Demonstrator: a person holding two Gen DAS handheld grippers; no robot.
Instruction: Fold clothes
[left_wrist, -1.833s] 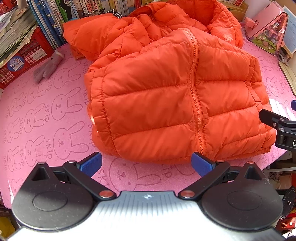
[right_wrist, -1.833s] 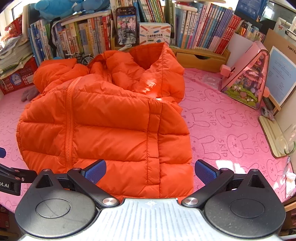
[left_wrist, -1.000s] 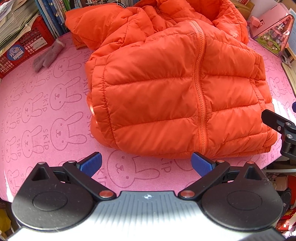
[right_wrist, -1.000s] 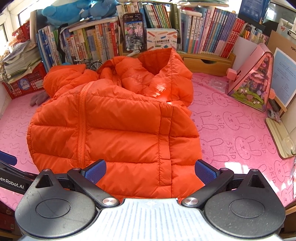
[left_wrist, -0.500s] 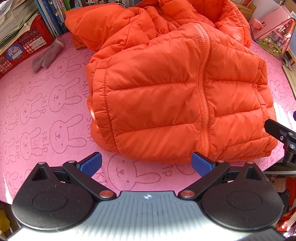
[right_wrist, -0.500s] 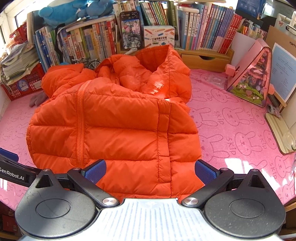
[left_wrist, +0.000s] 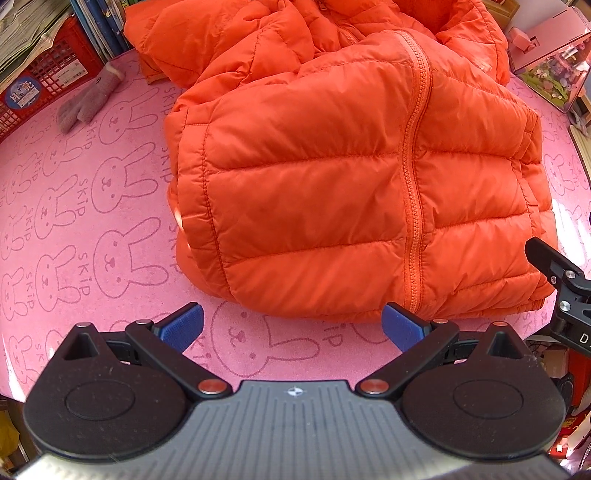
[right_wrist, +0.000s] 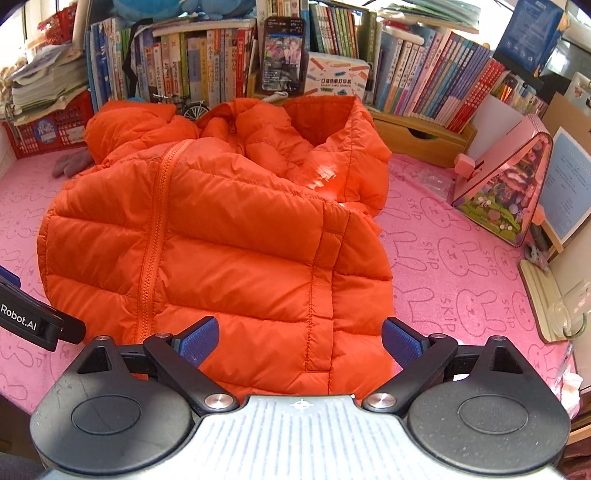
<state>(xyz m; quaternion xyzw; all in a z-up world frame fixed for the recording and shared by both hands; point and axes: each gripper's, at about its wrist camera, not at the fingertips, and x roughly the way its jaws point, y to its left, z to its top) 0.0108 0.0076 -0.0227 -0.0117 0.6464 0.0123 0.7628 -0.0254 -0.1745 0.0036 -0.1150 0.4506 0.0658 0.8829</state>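
Jacket (right_wrist: 229, 258) just beyond right claw (right_wrist: 300, 341)

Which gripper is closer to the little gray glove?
Left. The glove lies by the red basket, on the jacket's left-sleeve side, where the left gripper hovers. The right gripper sits over the jacket's other hem corner, farther away.

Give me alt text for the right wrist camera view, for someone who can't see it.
An orange puffer jacket lies zipped on a pink bunny-print mat, its hem between the open right tool fingers. Books line the back.
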